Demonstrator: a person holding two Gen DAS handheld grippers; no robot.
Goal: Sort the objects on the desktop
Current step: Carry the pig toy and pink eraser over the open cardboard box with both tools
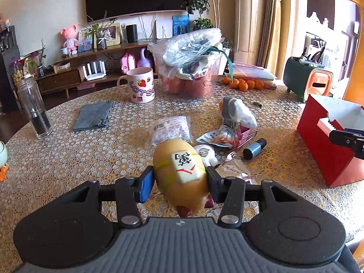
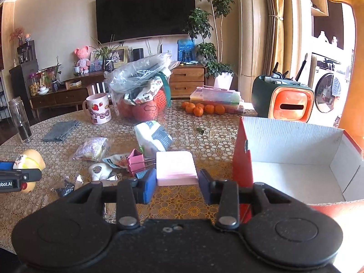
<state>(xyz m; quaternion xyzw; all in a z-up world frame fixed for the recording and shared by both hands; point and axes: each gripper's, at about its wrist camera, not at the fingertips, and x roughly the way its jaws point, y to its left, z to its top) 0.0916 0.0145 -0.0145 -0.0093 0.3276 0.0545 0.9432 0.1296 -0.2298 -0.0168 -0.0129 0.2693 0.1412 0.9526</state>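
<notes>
My left gripper [image 1: 179,182] is shut on a tan squishy toy [image 1: 179,175] with a white mahjong tile on its back, lifted above the table. In the right wrist view that toy [image 2: 30,159] shows at the left edge. My right gripper [image 2: 177,182] is shut on a pink sticky-note pad [image 2: 176,167], held above the table just left of the red box [image 2: 242,159]. The box's white inside shows nothing in it. The right gripper's tip and the pink pad [image 1: 327,125] appear over the red box [image 1: 327,154] in the left wrist view.
Loose on the patterned table [image 1: 91,154] lie a snack packet [image 1: 170,129], a pink binder clip [image 2: 135,161], a small dark bottle [image 1: 253,149], a white round item [image 2: 99,170], a wrapped tissue pack [image 2: 154,136] and a grey cloth [image 1: 94,116]. A mug [image 1: 141,84], glass bottle [image 1: 34,107], fruit bag [image 1: 188,63], tangerines [image 2: 202,109] stand behind.
</notes>
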